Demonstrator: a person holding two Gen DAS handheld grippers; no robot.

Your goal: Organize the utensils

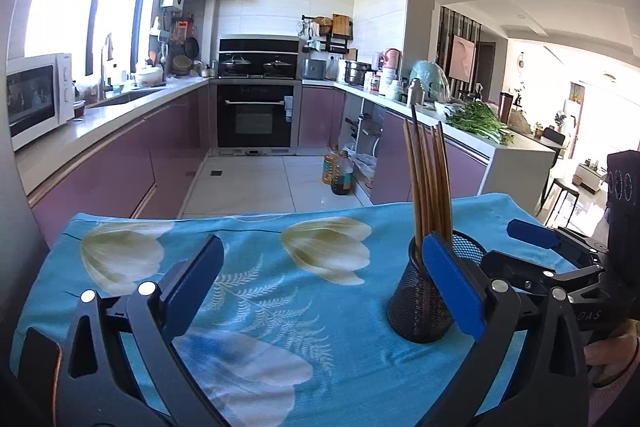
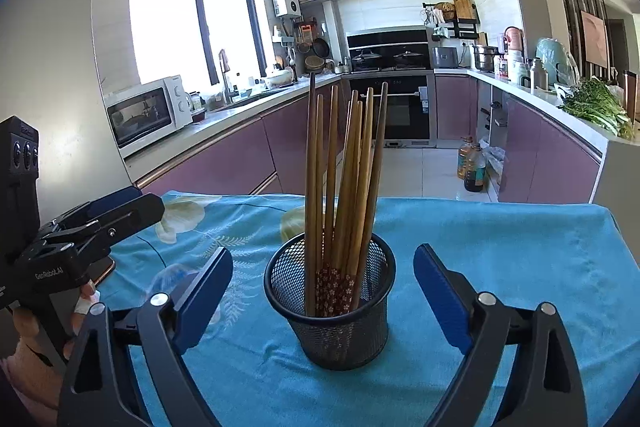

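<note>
A black mesh cup [image 2: 332, 311] stands on the blue flowered cloth [image 2: 500, 267] and holds several wooden chopsticks [image 2: 344, 179], upright with patterned ends down. My right gripper [image 2: 324, 267] is open and empty, its blue pads on either side of the cup, not touching it. In the left wrist view the cup [image 1: 420, 303] is at the right, partly behind my right pad. My left gripper [image 1: 320, 251] is open and empty over bare cloth [image 1: 280, 267]. The right gripper [image 1: 540, 255] shows at the far right there, and the left gripper [image 2: 120, 211] at the left of the right wrist view.
The table's far edge drops to a tiled kitchen floor [image 2: 432, 167]. Oil bottles [image 2: 472, 163] stand on the floor by purple cabinets. A microwave [image 2: 148, 111] sits on the left counter, greens [image 2: 596, 107] on the right counter. A phone-like object [image 2: 104, 271] lies at the cloth's left edge.
</note>
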